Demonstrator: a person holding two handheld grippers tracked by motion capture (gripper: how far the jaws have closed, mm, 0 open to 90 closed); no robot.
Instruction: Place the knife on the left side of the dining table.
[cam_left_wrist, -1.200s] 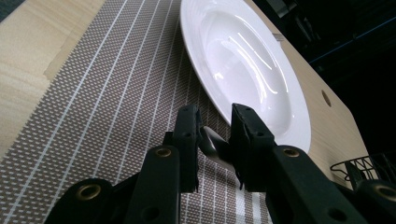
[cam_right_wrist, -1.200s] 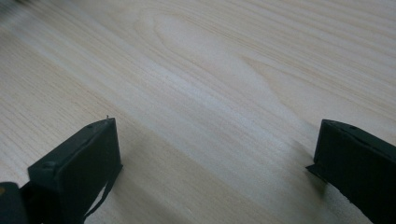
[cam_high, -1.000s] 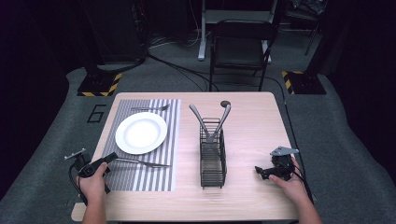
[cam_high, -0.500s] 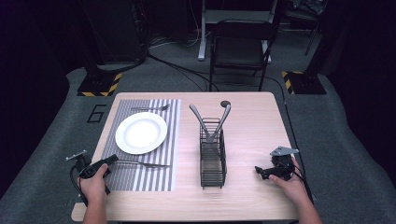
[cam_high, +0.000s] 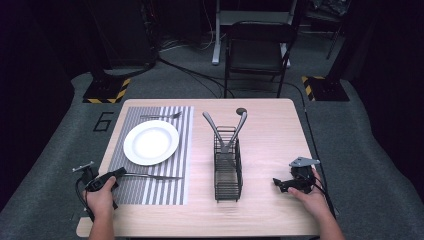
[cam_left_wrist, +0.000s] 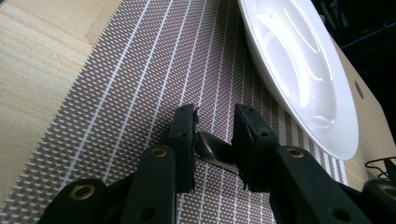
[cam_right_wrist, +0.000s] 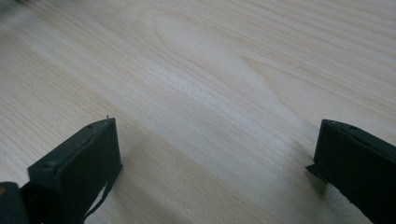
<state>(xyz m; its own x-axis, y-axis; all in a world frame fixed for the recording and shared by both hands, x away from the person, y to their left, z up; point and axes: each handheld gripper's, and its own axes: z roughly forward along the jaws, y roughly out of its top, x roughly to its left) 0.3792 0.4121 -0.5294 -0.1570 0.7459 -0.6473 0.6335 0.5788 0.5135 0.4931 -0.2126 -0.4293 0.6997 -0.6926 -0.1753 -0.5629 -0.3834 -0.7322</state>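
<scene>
A metal utensil (cam_high: 152, 176) lies flat on the striped placemat (cam_high: 150, 192), just in front of the white plate (cam_high: 151, 142). My left gripper (cam_high: 119, 173) is at its handle end. In the left gripper view, the handle (cam_left_wrist: 215, 148) sits between the two black pads (cam_left_wrist: 183, 135) and seems to touch both, with the gripper (cam_left_wrist: 215, 133) low over the mat (cam_left_wrist: 116, 93) and the plate (cam_left_wrist: 299, 70) to its right. My right gripper (cam_high: 279, 183) rests at the table's right side. Its jaws stand wide apart over bare wood (cam_right_wrist: 215, 154) with nothing between them.
A black wire caddy (cam_high: 227, 172) stands in the middle of the table with two long grey utensils (cam_high: 214, 126) leaning out of its far end. A fork (cam_high: 161, 116) lies on the mat beyond the plate. A folding chair (cam_high: 257, 50) stands behind the table.
</scene>
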